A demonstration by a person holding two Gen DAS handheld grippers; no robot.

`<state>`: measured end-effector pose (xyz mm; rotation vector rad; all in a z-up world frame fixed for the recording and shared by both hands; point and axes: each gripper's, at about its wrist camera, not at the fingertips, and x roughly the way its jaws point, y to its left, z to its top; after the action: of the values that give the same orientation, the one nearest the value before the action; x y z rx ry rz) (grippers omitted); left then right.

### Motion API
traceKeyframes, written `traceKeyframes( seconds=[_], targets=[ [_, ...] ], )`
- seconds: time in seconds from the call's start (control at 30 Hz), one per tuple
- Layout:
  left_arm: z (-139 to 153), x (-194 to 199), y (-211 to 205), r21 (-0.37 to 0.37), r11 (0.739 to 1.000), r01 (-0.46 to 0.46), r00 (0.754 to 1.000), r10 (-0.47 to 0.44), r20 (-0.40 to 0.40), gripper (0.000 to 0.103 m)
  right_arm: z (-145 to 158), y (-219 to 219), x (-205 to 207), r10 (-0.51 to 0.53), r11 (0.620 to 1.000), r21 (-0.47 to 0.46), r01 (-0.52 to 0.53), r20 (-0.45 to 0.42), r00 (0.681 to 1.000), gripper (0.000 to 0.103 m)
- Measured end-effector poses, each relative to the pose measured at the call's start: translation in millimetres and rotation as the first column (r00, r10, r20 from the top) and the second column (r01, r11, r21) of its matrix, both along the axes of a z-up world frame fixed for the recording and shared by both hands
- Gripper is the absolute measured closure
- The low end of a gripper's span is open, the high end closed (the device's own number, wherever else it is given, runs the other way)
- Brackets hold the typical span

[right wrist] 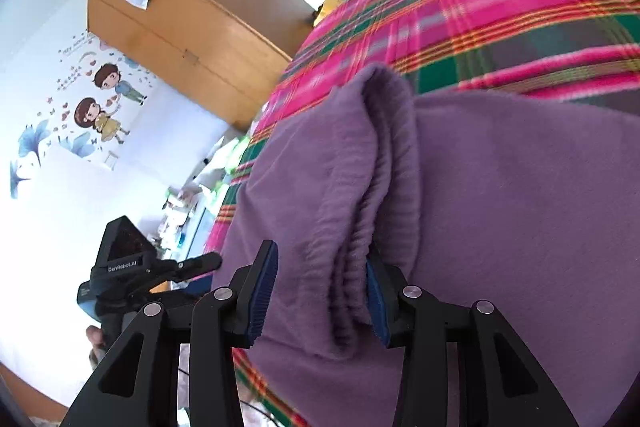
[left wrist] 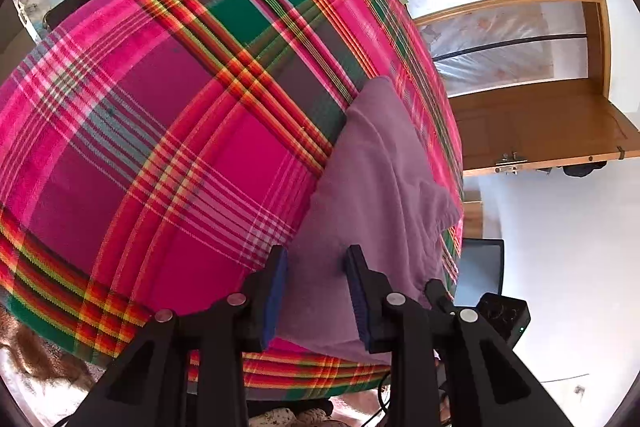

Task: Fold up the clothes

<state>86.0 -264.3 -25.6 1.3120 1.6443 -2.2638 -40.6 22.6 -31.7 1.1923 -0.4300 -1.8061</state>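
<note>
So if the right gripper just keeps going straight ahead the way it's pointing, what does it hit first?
The right gripper would most likely meet the bunched ribbed fold of the purple garment first; that fold already sits between its open fingers. Behind it lies the plaid cloth.

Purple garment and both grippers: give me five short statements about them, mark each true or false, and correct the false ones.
1. The purple garment lies on a plaid cloth. True.
2. The left gripper has its jaws clamped shut. False: the jaws stand apart, with the garment between them.
3. The right gripper has a ribbed fold of the garment between its jaws. True.
4. The plaid cloth is blue and white. False: it is mainly pink, with green, red and yellow stripes.
5. A wooden door shows in the left wrist view. True.
</note>
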Motion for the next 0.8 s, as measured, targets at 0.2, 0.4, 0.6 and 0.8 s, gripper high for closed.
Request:
traceKeyframes(
  seconds=[0.2,0.4,0.6,0.8],
  targets=[
    [-10,-5,-6,0.038,0.999,0.025,1.0,-0.025,-0.011,0.07,11,-8,7,0.023,1.0,-0.021,-0.023,0.004,1.0,0.088],
    [-6,16,-13,0.009,0.998,-0.055,0.997,0.055,-0.061,0.076,47,-18,18,0.075,0.983,-0.173,-0.067,0.042,0.996,0.088],
    [9,45,-9,-0.111,0.984,-0.141,0.984,0.127,-0.127,0.069,73,-40,15,0.083,0.974,-0.215,-0.073,0.037,0.996,0.088],
    [19,58,21,-0.139,0.99,-0.03,0.975,-0.001,-0.222,0.069,102,-74,13,0.099,0.97,-0.218,-0.103,-0.027,0.995,0.088]
  ],
)
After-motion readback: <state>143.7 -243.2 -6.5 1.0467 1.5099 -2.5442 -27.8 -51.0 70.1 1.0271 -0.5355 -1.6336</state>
